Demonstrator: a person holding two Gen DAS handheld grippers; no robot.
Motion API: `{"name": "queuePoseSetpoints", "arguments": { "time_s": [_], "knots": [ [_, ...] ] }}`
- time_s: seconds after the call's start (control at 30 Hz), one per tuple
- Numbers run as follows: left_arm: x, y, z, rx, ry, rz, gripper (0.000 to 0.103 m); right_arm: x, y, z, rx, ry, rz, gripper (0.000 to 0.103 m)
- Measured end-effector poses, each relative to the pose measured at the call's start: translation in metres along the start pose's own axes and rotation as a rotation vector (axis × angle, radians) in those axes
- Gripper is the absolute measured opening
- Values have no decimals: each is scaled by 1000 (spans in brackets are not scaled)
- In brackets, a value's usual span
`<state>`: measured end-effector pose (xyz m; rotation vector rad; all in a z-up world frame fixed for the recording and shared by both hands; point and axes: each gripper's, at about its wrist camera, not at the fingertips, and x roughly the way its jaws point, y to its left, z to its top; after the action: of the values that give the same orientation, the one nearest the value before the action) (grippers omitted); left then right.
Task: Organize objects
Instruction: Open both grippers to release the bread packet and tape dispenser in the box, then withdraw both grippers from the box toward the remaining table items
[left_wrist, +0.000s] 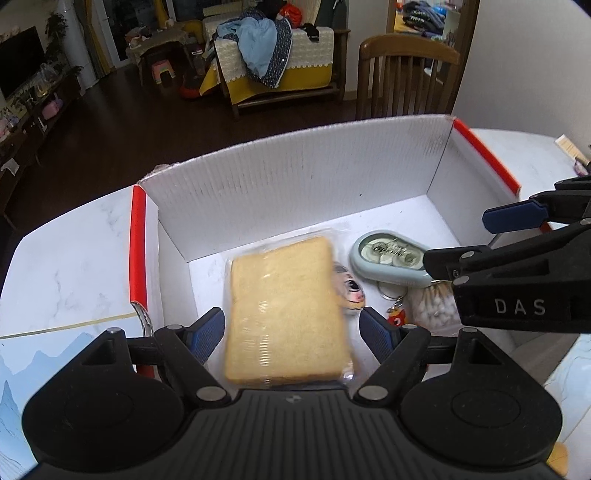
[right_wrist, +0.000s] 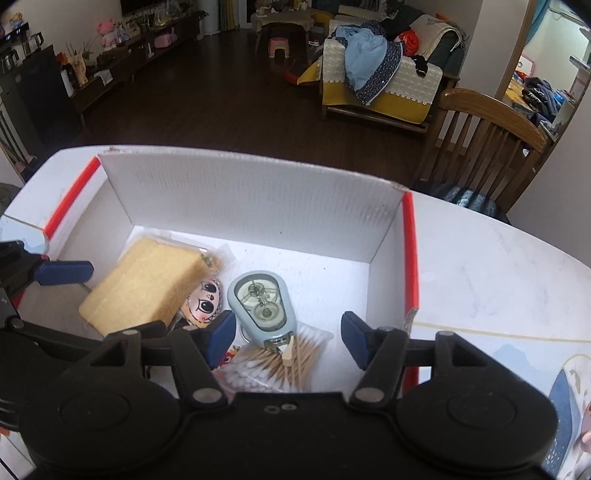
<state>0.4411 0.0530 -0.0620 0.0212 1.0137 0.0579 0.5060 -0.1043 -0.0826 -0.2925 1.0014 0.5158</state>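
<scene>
Bread (left_wrist: 284, 314): in box (left_wrist: 295, 173), long axis toward far wall, tilted.
My left claw (left_wrist: 291, 332): released, straddling bread.
My right claw (right_wrist: 288, 339): released, above swabs (right_wrist: 273, 365).

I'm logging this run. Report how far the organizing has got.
Done: correction tape, cotton swabs, face keychain lie in the white box. In hand: nothing gripped; wrapped bread sits between the open left gripper; right gripper open over the swabs. Left: nothing visible outside the box.

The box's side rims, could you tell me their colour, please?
Red-orange rims on a white box, clearest in the right wrist view.
</scene>
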Motion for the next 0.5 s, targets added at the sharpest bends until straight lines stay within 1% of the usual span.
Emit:
{"name": "queuePoseSetpoints", "arguments": {
  "time_s": [0.23, 0.37, 0.5],
  "knots": [
    [-20, -5, -1, 0, -43, -21, 79, -23, -2, -2, 1, -37, 23, 63],
    [-37, -4, -2, -25, -74, -40, 80, -39, -6, -4, 9, -62, 43, 63],
    [-53, -6, -4, -29, -102, -48, 79, -59, -9, -7, 4, -97, 63, 63]
  ]
}}
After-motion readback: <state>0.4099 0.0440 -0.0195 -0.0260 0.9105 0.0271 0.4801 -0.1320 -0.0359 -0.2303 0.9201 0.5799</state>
